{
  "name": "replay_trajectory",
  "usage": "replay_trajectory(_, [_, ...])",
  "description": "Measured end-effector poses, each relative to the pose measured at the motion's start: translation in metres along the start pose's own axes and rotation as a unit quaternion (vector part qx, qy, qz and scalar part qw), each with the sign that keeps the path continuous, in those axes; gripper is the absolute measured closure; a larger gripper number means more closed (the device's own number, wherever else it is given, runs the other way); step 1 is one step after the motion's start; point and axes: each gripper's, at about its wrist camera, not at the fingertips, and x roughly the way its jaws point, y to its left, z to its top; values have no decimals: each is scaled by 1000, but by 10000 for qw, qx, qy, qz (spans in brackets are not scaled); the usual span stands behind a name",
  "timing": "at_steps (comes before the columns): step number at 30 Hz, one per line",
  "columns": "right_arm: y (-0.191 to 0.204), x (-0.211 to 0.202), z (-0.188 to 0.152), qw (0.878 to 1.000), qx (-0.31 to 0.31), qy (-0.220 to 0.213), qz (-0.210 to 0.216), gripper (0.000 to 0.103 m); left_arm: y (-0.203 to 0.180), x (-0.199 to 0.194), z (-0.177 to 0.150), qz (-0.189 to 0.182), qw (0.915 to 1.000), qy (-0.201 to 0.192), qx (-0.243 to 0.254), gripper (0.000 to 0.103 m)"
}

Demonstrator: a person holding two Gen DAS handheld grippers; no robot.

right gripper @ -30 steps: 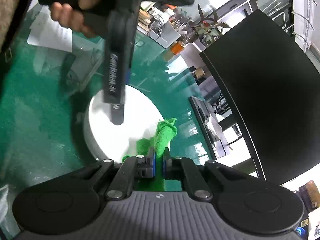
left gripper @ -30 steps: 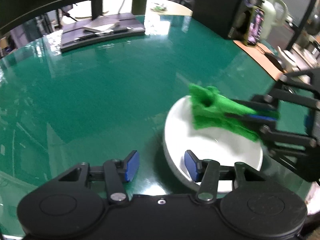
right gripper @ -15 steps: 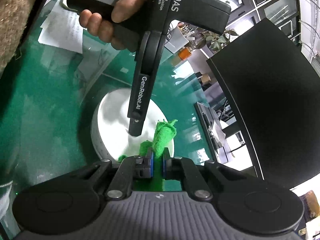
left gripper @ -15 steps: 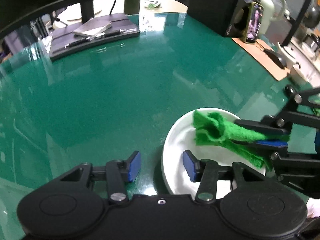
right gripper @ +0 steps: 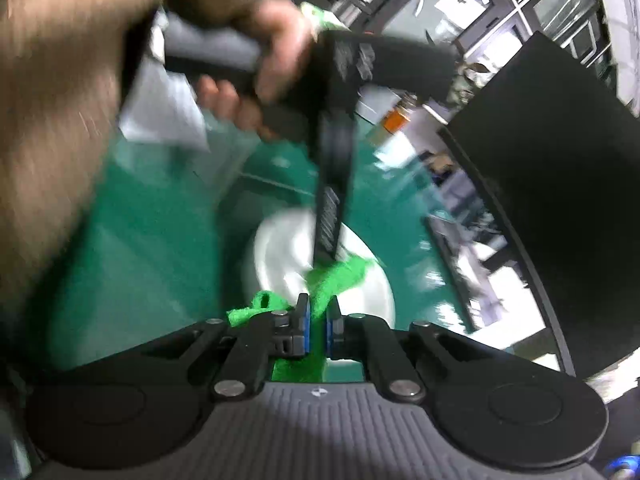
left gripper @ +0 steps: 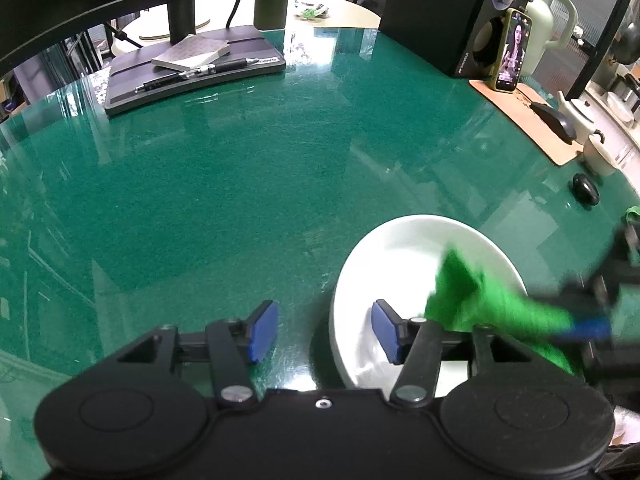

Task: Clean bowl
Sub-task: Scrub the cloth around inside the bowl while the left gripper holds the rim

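Bowl (left gripper: 404, 256) sits white on the green tabletop (left gripper: 220, 184), low and right in the left wrist view, and nothing has hold of it. The left gripper (left gripper: 324, 330) hangs wide open, straddling the near-left rim: one pad inside, one outside, gripping nothing. The right gripper (right gripper: 316, 326) is pinched tight on the green cloth (right gripper: 336, 276), which is in the bowl and blurred. Danger here: an unbraced bowl on this glossy top could skate or tip if the cloth drags hard against a wall. Plenty of open table to the left and far side; right, a black puck (left gripper: 585, 193) and brown mat (left gripper: 524, 116) crowd in.
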Motion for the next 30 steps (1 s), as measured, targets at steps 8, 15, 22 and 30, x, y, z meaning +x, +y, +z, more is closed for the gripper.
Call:
replay_trajectory(8, [14, -2, 7, 9997, -181, -166, 83, 97, -2, 0, -2, 38, 10000, -47, 5, 46])
replay_trajectory(15, [-7, 19, -12, 9975, -150, 340, -605, 96, -9, -4, -8, 2, 10000, -50, 73, 46])
replay_trajectory(22, [20, 1, -5, 9987, -473, -92, -138, 96, -15, -8, -14, 154, 9997, -54, -173, 45])
replay_trajectory(30, [-14, 12, -44, 9968, -596, -298, -437, 96, -27, -12, -16, 517, 9963, 73, -680, 45])
